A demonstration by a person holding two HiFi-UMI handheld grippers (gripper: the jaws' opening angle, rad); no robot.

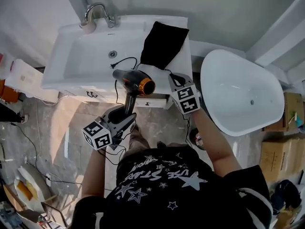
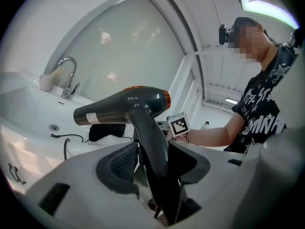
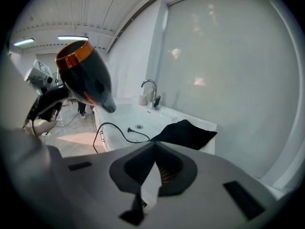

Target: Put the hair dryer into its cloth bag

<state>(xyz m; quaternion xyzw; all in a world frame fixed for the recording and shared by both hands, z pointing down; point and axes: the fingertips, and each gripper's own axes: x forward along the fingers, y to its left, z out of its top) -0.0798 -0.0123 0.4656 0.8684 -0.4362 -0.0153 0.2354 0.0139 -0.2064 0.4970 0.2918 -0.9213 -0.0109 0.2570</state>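
Gripping the hair dryer (image 1: 136,82) by its handle, the left claw (image 1: 125,117) holds it at the front edge of the basin (image 1: 76,68), barrel crosswise, orange-ringed end toward the right. The black cloth bag (image 1: 163,44) lies flat on the basin's right rim, beyond the dryer, with its long axis running away from the person. The right claw (image 1: 176,78), pressed together and empty, sits nearer the bag. The bag's mouth cannot be made out.
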